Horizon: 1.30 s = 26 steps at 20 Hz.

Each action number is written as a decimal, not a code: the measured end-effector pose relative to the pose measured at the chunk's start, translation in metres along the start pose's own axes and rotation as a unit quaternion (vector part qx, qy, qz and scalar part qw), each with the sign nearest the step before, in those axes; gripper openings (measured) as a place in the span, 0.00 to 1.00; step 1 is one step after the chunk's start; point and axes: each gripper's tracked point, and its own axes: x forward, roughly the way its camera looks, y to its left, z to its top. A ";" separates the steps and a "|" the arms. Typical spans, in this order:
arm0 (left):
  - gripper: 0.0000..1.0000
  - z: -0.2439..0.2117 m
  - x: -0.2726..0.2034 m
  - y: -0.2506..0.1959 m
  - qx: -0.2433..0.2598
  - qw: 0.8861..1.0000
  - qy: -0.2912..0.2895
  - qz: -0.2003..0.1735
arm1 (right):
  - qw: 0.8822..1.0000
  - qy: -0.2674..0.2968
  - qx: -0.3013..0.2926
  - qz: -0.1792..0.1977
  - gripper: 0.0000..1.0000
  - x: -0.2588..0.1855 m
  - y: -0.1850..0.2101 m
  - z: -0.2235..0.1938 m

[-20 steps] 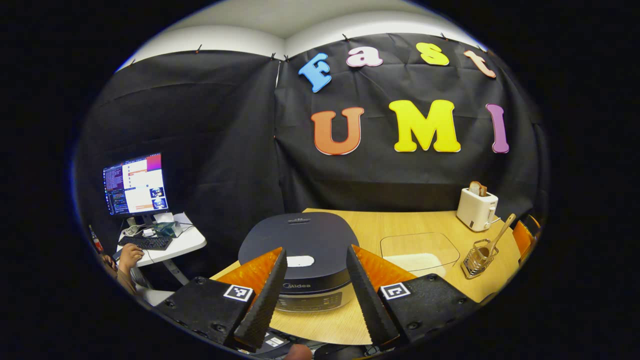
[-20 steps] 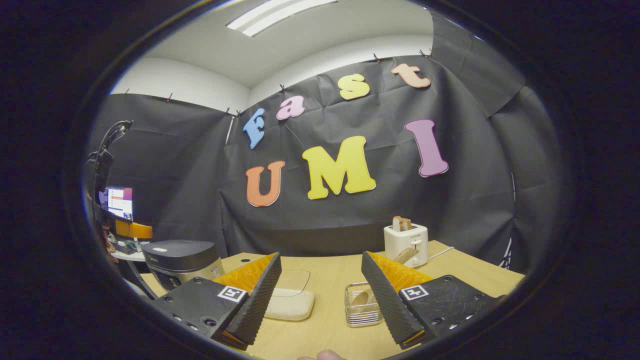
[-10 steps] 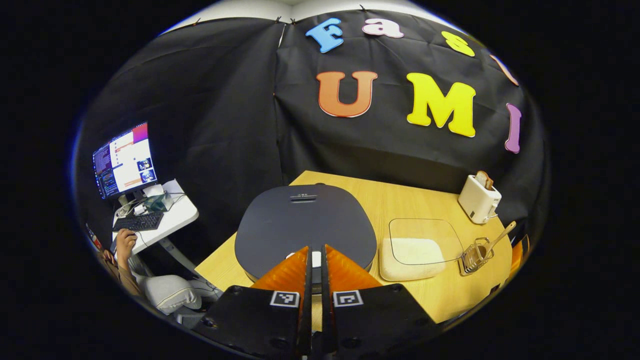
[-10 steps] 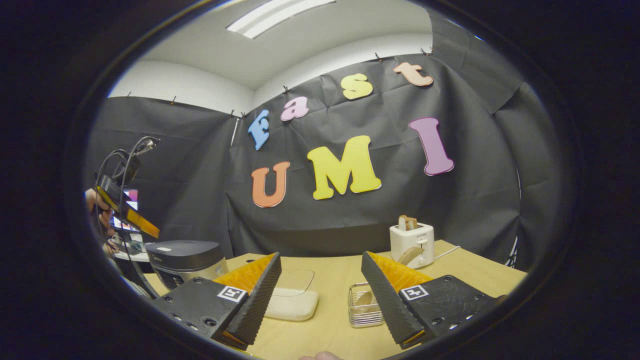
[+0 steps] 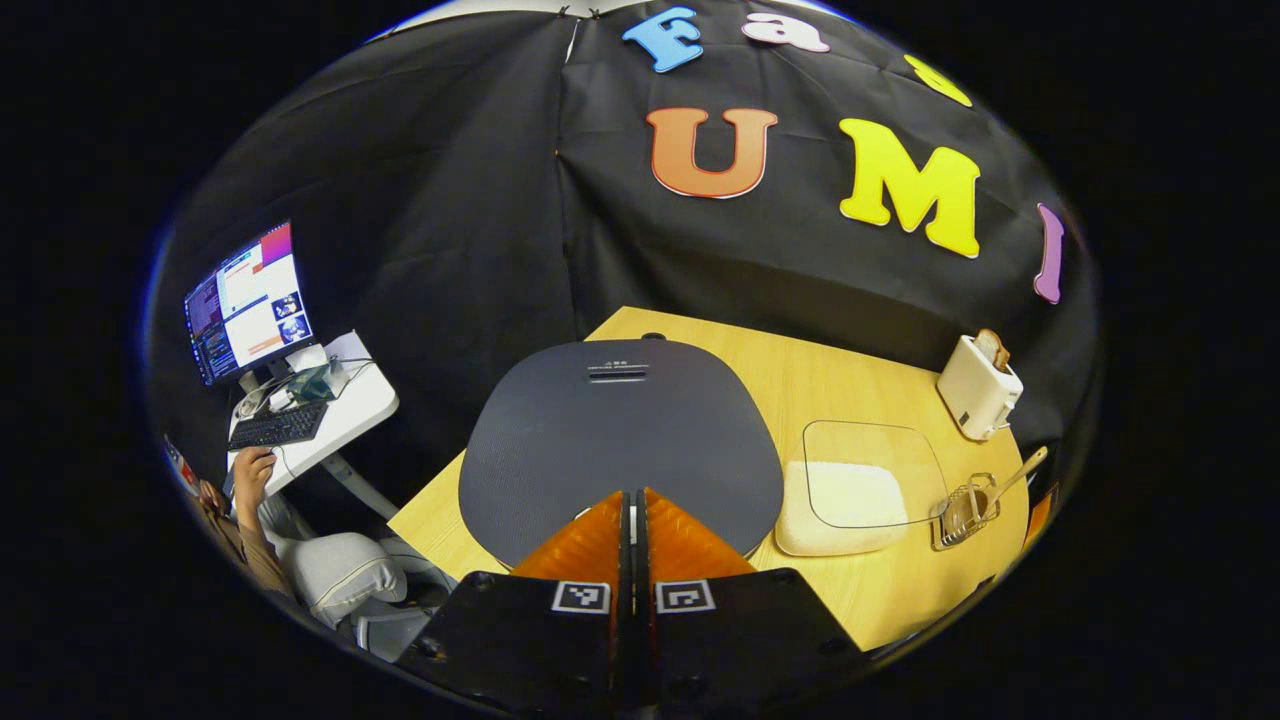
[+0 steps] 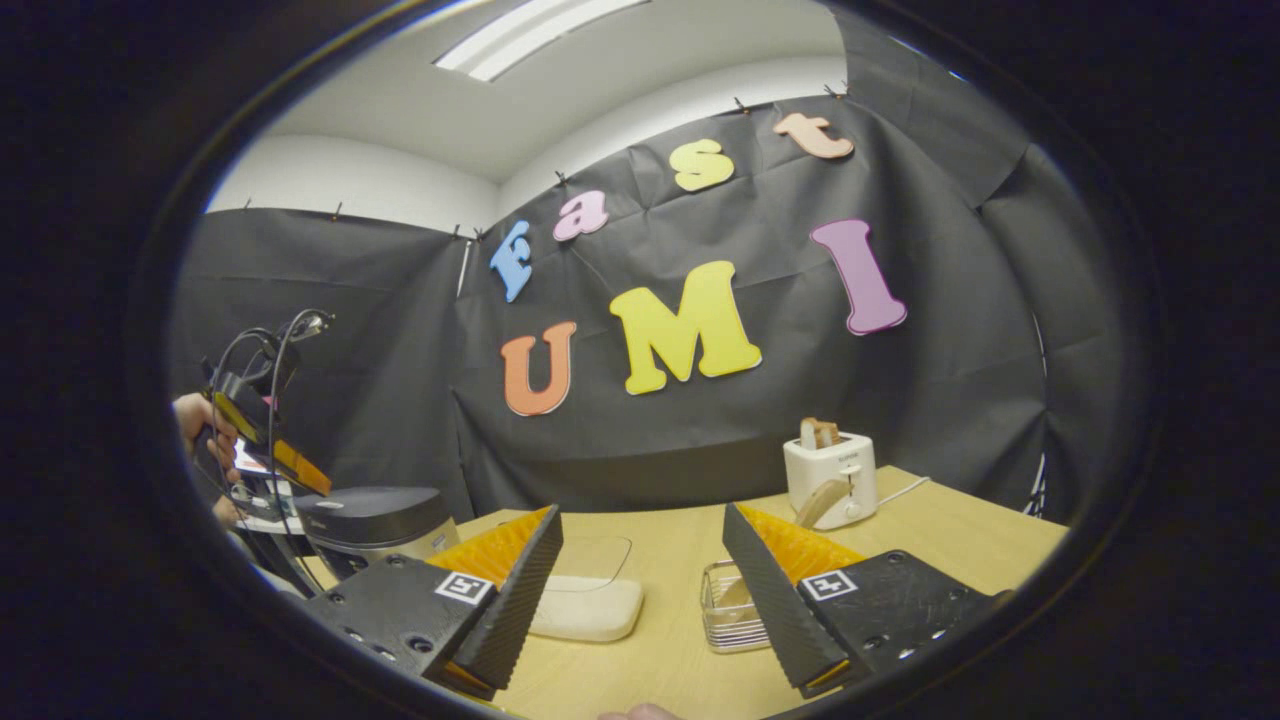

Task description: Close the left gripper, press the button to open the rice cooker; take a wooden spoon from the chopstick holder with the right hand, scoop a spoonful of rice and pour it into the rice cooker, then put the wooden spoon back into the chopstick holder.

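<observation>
The rice cooker (image 5: 620, 430) sits at the near left corner of the wooden table (image 5: 850, 370), its dark lid down. The left gripper (image 5: 632, 497) has its two fingers pressed together with nothing between them, and their tips lie over the front edge of the lid; the button itself is hidden under them. In the right gripper view this gripper shows at the far left above the cooker, held in a hand (image 6: 195, 420). To the cooker's right stands a clear container of rice (image 5: 850, 490), then the wire chopstick holder (image 5: 960, 510) with the wooden spoon (image 5: 1005, 485) leaning out of it. A white toaster (image 5: 980, 385) stands farther back. The right gripper (image 6: 640, 520) hovers with its fingers spread apart, empty, above the table near the holder.
</observation>
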 end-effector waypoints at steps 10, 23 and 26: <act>0.03 -0.014 0.007 -0.003 0.028 0.999 0.009 0.019 | 1.000 0.016 0.021 -0.006 0.95 0.006 -0.010 -0.010; 0.94 0.124 -0.047 0.006 0.002 0.959 -0.280 0.044 | 1.000 0.001 -0.001 -0.017 0.96 -0.001 -0.015 0.005; 0.99 0.140 -0.061 -0.003 0.006 0.954 -0.300 0.017 | 1.000 -0.009 -0.017 -0.022 0.95 -0.006 -0.017 0.013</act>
